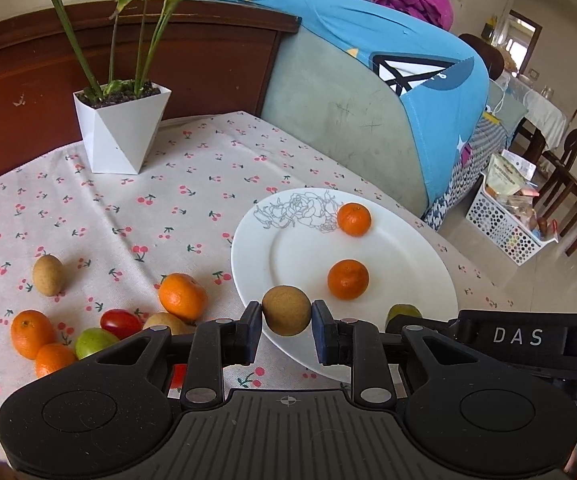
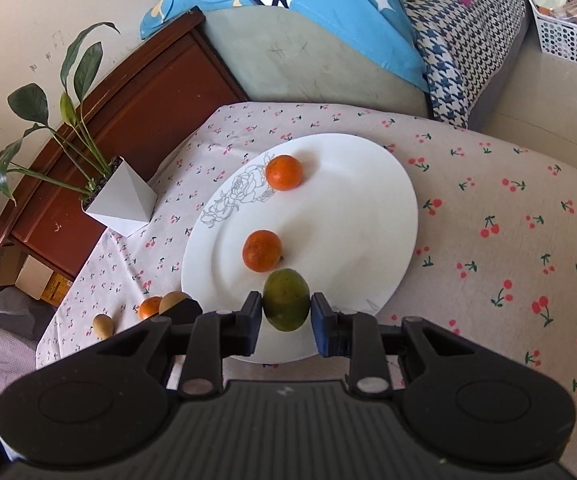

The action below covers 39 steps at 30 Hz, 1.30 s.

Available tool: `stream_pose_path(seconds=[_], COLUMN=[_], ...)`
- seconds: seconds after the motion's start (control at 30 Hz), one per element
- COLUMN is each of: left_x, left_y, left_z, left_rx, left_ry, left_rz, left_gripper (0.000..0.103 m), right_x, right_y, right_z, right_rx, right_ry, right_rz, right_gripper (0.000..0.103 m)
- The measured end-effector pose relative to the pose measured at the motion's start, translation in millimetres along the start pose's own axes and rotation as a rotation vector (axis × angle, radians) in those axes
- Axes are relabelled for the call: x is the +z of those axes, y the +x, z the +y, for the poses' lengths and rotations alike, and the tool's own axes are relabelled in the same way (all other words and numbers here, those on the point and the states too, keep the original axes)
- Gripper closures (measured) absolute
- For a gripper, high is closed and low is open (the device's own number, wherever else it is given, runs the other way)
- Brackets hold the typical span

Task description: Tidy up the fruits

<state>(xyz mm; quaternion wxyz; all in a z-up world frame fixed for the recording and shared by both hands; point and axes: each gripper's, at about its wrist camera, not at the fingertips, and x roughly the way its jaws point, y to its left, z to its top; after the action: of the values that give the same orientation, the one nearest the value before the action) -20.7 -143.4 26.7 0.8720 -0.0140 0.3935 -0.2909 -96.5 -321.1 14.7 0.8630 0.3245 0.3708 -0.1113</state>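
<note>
The left gripper fingers clamp a brown fruit and the right gripper fingers a green fruit, both above the white plate (two oranges on it), other fruits lying on the tabletop.

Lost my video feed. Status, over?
Left gripper shut on round brown fruit. Right gripper shut on green fruit, over white plate. Two oranges on it. Nothing blocking.

Both wrist views look steeply down, close over the shared white plate.
</note>
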Motion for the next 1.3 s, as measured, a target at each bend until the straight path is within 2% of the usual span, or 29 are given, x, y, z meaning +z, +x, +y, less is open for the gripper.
stream_pose_path(seconds=[0.27,0.43,0.73,0.97,1.1,1.3], left_x=[-1,2,5,6,6,3], left_y=[3,-4,-18,-39,-53,-68], left_z=[-1,0,11,35,50,71], left_rx=[0.003,0.023,0.107,0.182,0.212,0.244], left_ry=[-0.002,-0.01,-0.013,-0.035,-0.057,-0.092], left_rz=[0.009,-0.006,0.011,0.028,0.024,0.016], left_gripper=[0.076,0.053,0.037,0.035,0.026,0.026], right_x=[0,1,-1,-5,-11,-18], right_y=[1,-1,-1,-1,0,3], right_z=[-1,0,7,19,29,44], right_rx=[-0.009,-0.006,0.016,0.052,0.07,0.097], right_ry=[0.016,0.008,-0.016,-0.062,-0.11,-0.172], right_rz=[-0.001,-0.012,-0.006,0.003,0.01,0.019], right_gripper=[0.074,0.074,0.073,0.073,0.073,0.073])
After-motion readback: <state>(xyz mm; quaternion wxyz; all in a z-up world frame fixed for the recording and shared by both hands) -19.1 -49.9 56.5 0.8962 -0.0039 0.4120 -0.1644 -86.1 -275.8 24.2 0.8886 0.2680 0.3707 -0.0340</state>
